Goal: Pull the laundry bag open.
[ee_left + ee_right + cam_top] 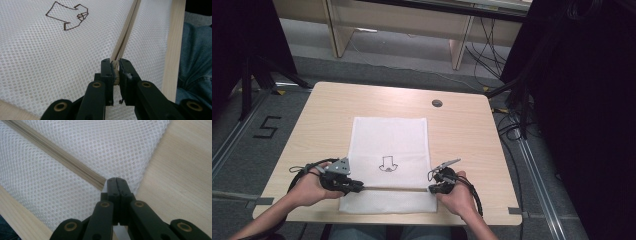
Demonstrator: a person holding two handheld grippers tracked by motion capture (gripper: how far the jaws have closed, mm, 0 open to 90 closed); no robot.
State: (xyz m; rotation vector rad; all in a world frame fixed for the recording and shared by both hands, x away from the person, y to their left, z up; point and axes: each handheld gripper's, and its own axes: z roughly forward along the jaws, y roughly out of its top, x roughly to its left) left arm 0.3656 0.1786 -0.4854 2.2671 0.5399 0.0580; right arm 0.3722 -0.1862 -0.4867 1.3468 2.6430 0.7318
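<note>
High view: white mesh laundry bag (390,145) light, floppy. Left gripper (115,65) clamped on zipper pull (115,66); right gripper (116,182) pinched on bag's zipper-end edge.

A lab: taped floor (242,165), loose cables (492,50), black curtains (582,125).

A mesh bag (390,145) lies on the middle of my bench (312,125), a zipper (394,189) running across its near end. My left gripper (357,187) sits at the zipper's left end, jaws around its pull (115,72); my right gripper (432,189) sits at the right end. An arrow drawing (387,164) lies just behind the zipper.
</note>
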